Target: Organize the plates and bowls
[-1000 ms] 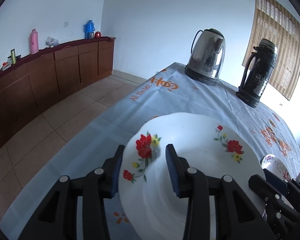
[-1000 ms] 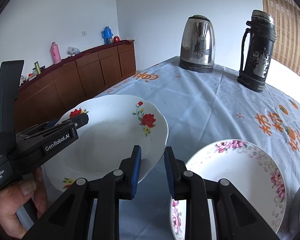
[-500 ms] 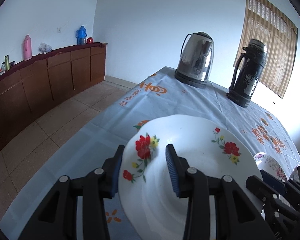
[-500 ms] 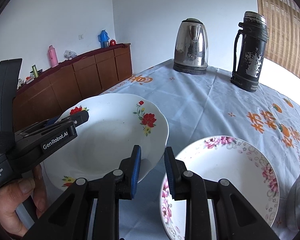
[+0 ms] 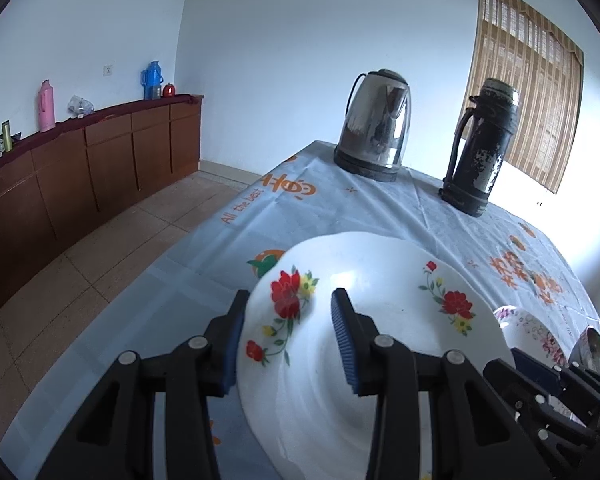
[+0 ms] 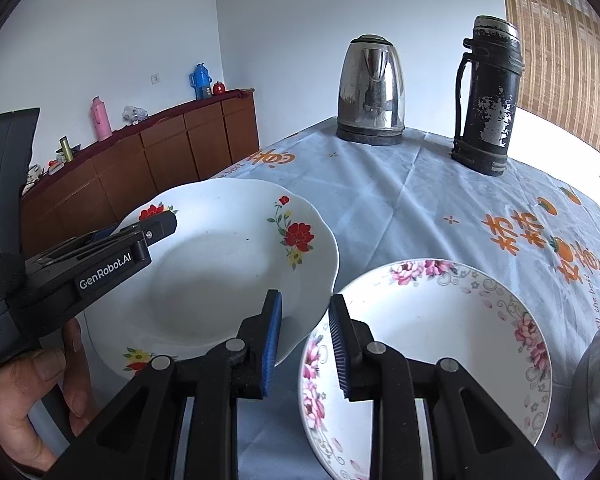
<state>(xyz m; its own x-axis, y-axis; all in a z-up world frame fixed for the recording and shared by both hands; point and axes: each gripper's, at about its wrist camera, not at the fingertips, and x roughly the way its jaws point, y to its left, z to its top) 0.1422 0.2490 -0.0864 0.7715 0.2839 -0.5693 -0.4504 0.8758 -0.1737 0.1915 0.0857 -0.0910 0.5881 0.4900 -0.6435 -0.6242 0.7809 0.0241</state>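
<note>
A white deep plate with red flowers [image 5: 380, 320] [image 6: 220, 264] is held off the tablecloth, my left gripper [image 5: 290, 296] shut on its near rim, one finger outside and one inside. In the right wrist view that gripper [image 6: 160, 226] reaches in from the left. A plate with pink flowers [image 6: 432, 340] [image 5: 528, 328] lies on the table to the right. My right gripper [image 6: 305, 298] hovers over the gap between the two plates. Its jaws stand a narrow gap apart and press on nothing, with the red-flowered plate's edge showing between them.
A steel kettle [image 6: 370, 92] and a dark thermos [image 6: 486, 100] stand at the far end of the blue tablecloth [image 6: 420, 200]. A metal bowl [image 6: 596, 384] sits at the right edge. A brown sideboard [image 5: 80, 168] runs along the left wall across tiled floor. A hand [image 6: 28, 392] grips the left tool.
The left view has swung slightly, shifting the kettle and thermos rightwards, with the red-flowered plate still gripped. In the right view the pink-flowered plate now sits closer under the fingers.
</note>
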